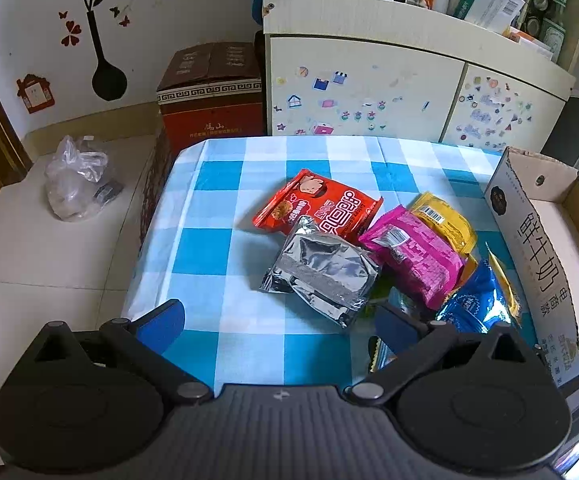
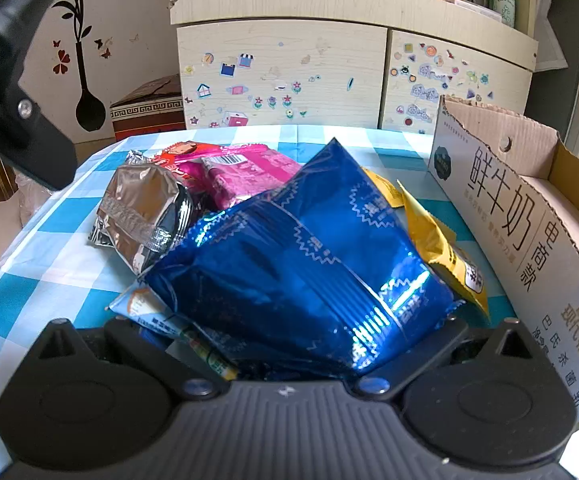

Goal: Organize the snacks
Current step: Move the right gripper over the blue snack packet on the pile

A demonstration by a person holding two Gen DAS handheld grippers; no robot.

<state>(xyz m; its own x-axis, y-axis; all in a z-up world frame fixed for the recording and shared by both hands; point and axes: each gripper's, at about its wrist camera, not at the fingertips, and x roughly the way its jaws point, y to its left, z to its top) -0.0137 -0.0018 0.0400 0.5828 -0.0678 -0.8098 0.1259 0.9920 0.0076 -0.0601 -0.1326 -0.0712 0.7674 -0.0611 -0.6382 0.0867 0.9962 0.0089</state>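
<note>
cardboard box (image 1: 545,240) beside snack pile; inside unclear.

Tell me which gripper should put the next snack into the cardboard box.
Right. The right gripper already has the blue packet between its fingers, with the cardboard box beside it. The left gripper is open and empty.

Each tool (image 1: 277,322) is matte black, ribbed, with silver pivot screws and blue pads (image 1: 160,325).
</note>
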